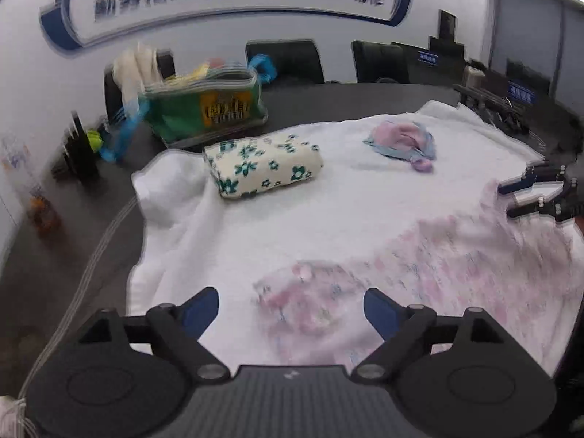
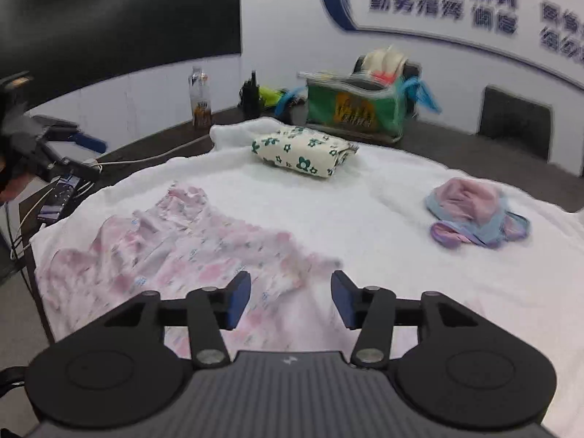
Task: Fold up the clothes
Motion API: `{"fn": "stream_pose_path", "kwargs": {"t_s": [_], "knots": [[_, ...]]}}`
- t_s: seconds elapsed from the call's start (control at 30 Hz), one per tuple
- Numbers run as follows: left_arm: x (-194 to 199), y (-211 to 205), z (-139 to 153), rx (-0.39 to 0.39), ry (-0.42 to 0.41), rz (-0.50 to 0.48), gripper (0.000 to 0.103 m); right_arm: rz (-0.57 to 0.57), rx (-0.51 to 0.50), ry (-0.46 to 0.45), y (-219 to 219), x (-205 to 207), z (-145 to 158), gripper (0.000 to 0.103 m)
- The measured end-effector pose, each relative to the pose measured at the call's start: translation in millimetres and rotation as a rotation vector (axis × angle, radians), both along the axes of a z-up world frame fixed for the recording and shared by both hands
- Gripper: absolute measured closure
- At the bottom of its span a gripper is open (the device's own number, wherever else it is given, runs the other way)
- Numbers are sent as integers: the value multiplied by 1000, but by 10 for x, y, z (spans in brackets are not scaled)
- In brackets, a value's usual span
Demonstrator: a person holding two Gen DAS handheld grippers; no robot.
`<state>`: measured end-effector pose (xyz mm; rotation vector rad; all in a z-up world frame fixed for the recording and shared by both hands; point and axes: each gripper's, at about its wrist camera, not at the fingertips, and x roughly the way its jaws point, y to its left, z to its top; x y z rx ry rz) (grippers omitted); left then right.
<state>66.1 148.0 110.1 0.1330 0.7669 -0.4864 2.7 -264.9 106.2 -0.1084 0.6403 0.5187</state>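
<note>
While both tools hang above the white towel (image 2: 383,189), the left gripper (image 1: 292,308) stands with its blue-padded fingers (image 1: 199,310) spread wide and nothing between them; only cloth shows below the gap. Its mate, the right gripper (image 2: 291,299), has its jaws parted less far, also empty, with no pad pressing on anything. Seen from the left wrist camera, the right gripper sits at the far right edge, fingers apart and clear of the fabric.

Just beneath and ahead of both lies the pink flowered garment (image 2: 175,241), spread loosely and rumpled over the near part of the towel, one edge bunched into soft ridges; motion blur hides its exact outline. Farther back on the towel rests a folded cream garment with green flowers (image 1: 262,166), a neat thick block. Off to the right side lies a crumpled pink and blue garment (image 2: 471,210), well apart from the others. Beyond the towel, on the dark table (image 1: 365,100), stands a green bag (image 1: 208,107) stuffed with more cloth.
</note>
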Motion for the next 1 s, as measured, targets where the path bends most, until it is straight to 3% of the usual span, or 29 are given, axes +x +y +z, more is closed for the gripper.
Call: {"fn": "stream_pose_path", "kwargs": {"t_s": [0.03, 0.1, 0.2, 0.3, 0.33, 0.37, 0.4, 0.43, 0.47, 0.57, 0.67, 0.77, 0.87, 1.0], "knots": [[174, 15, -108, -33, 38, -2, 17, 17, 15, 35, -14, 186, -19, 50], [364, -22, -306, -6, 54, 23, 18, 45, 43, 104, -42, 554, -69, 50], [634, -67, -591, 28, 78, 55, 29, 51, 83, 200, -76, 1022, -251, 50], [677, 32, -677, -50, 81, 35, 33, 78, 105, 285, -8, 1263, -469, 50], [679, 34, -692, -61, 98, 22, 48, 94, 96, 307, 44, 1304, -534, 52], [681, 35, -707, -73, 116, 10, 77, 116, 82, 326, 89, 1319, -586, 56], [683, 37, -722, -84, 133, -3, 92, 128, 71, 333, 127, 1316, -621, 70], [681, 32, -731, -91, 145, -13, 98, 133, 60, 334, 158, 1314, -653, 87], [660, -2, -712, -79, 128, -10, 99, 135, 50, 330, 183, 1305, -669, 92], [530, -19, -604, -100, 65, 11, 102, 138, 23, 263, 212, 1196, -580, 99], [138, -47, -370, -114, -62, 13, 102, 201, -25, 99, 249, 905, -342, 100], [-561, -152, -173, -84, -214, 15, 102, 312, -54, -89, 238, 449, -128, 100], [-1313, -246, -173, -29, -322, 23, 102, 386, -116, -210, 213, -91, -68, 100], [-1880, -247, -476, -2, -275, 47, 102, 408, -149, -203, 145, -612, -184, 100]]}}
